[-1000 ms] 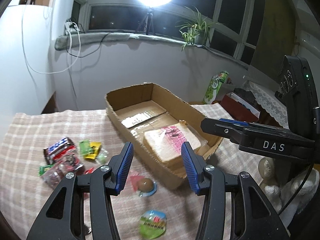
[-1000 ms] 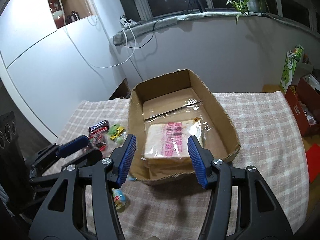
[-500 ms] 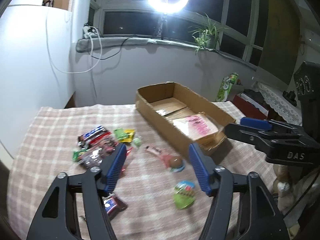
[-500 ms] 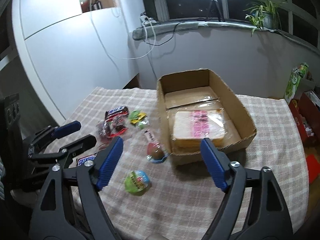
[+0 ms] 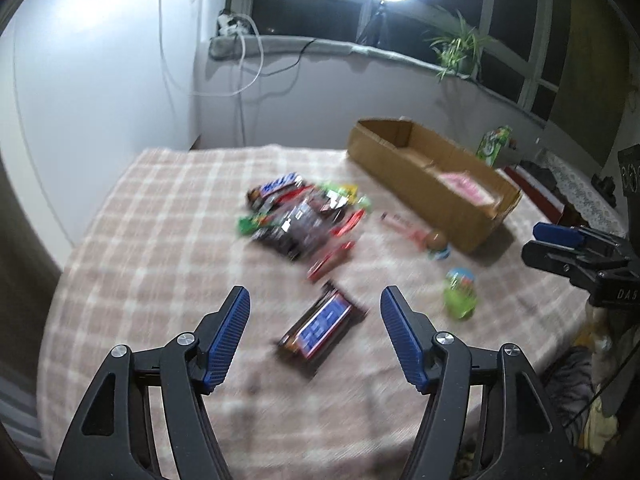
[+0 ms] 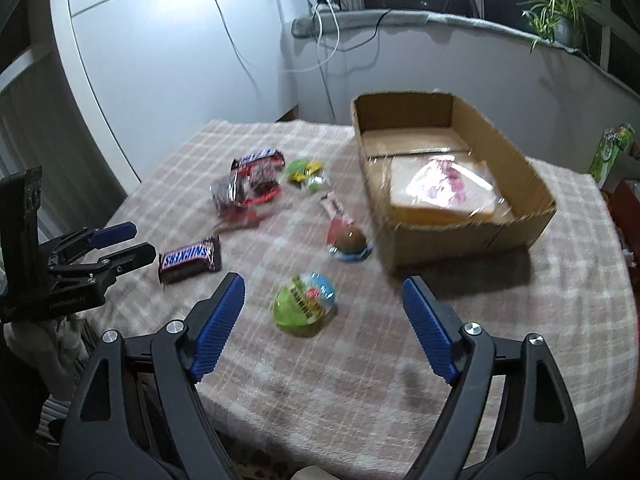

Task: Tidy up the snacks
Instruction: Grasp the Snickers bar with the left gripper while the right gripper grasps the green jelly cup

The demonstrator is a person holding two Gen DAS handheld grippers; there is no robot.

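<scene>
Your left gripper [image 5: 315, 316] stands spread with nothing pinched; the Snickers bar [image 5: 323, 326] lies flat on the checked tablecloth [image 5: 160, 240] right between its blue pads, though lower than the tips, so you are not yet touching it. Expect the bar to be light and fairly stiff, in a slick wrapper; I'd take it across its narrow width at mid-length, not by the crimped ends, which would likely slip.

Your right gripper [image 6: 324, 308] is also spread wide and empty. The green egg-shaped snack [image 6: 305, 304] sits on the cloth between its pads, a little toward the left one, well short of the cardboard box [image 6: 472, 236]. It looks rounded and smooth, so it may roll or squirt out: close on its widest part, gently.

The box lies beyond both snacks and already holds a bagged slice of bread [image 6: 440, 190]. The heap of mixed wrappers [image 6: 248, 188] sits left of the box.
</scene>
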